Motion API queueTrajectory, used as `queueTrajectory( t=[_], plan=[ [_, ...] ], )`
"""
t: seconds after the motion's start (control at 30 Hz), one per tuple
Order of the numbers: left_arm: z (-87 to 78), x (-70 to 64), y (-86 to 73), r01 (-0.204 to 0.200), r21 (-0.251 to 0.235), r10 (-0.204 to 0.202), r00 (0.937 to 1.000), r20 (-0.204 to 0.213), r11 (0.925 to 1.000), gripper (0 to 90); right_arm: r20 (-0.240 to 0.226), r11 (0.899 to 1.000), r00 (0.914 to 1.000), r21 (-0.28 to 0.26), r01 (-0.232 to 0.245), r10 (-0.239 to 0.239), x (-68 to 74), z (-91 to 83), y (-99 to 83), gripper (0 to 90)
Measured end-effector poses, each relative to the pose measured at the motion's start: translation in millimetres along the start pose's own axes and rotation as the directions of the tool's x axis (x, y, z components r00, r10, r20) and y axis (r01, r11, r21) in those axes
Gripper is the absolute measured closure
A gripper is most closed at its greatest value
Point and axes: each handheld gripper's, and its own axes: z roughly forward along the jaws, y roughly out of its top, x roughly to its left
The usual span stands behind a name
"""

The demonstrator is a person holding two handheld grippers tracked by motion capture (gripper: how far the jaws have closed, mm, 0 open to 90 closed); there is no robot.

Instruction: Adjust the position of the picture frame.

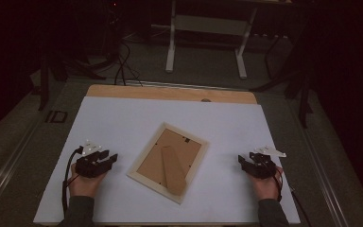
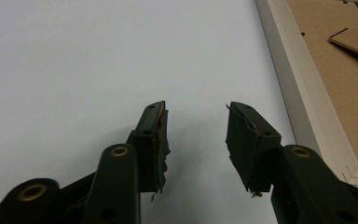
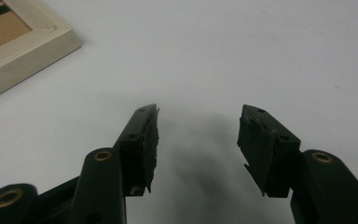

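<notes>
Picture frame (image 1: 168, 162) lies face down in the middle of the white worktop (image 1: 123, 123), brown backing up, its stand flap (image 1: 174, 170) resting flat along the backing. Its long axis runs on a diagonal, from the near corner by the person's right up to the far corner on the left. Left gripper (image 1: 111, 160) sits just off the frame's long left edge, jaws apart with nothing between them, pointing toward it. In the left gripper view the pale wooden rail (image 2: 298, 107) runs close past the right-hand jaw, so this side looks the nearer one. Right gripper (image 1: 242, 161) waits farther off on the other side, jaws likewise spread and empty; in its own view a frame corner (image 3: 51, 39) shows up and to the left, well apart from the tips. My read: the left goes in first, sliding sideways to the rail.
</notes>
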Motion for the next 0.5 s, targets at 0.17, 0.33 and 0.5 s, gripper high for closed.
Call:
queueTrajectory(
  t=[0.17, 0.33, 0.5],
  plan=[
    [-0.4, -1.5, 0.3, -0.012, 0.008, 0.012, 0.9999, -0.002, 0.9999, 61.6, -0.021, 1.0, 0.9998, 0.005, 0.006, -0.006, 2.2, 2.1, 0.3, 50.2],
    [-1.5, -3.0, 0.7, -0.032, 0.014, 0.032, 0.9995, 0.0, 0.9994, 61.6, -0.028, 1.0, 0.9995, -0.006, 0.012, -0.012, 4.7, 1.8, 1.6, 51.5],
    [-4.1, -2.5, 0.8, -0.031, 0.008, 0.031, 0.9995, 0.003, 0.9995, 64.4, -0.038, 0.999, 0.9988, -0.016, 0.031, -0.031, 7.6, 1.6, 2.6, 52.8]
  ],
)
